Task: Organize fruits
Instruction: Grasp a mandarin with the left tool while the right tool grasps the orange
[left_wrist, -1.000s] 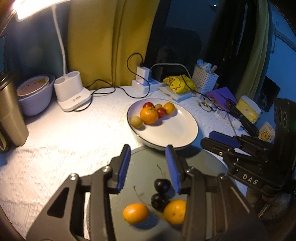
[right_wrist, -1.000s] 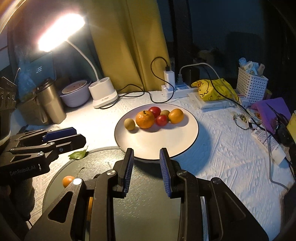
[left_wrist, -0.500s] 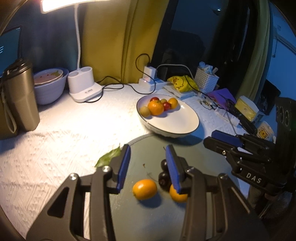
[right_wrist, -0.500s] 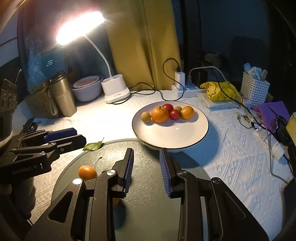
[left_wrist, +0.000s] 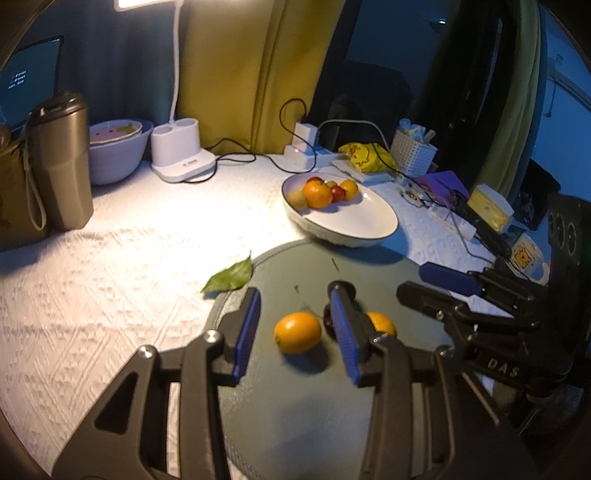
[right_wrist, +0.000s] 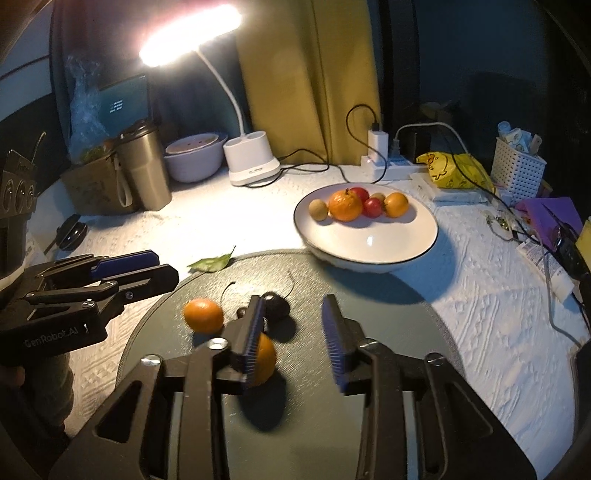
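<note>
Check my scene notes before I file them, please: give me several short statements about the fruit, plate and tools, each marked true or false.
1. The white plate holds several fruits. True.
2. A green leaf lies on the white plate. False: it lies on the tablecloth at the edge of the round grey mat.
3. The left tool has an orange fruit between its pads, not squeezed. True.
4. The right tool clamps a cherry. False: its jaws are opening with nothing between them.
5. Dark cherries lie on the mat. True.
</note>
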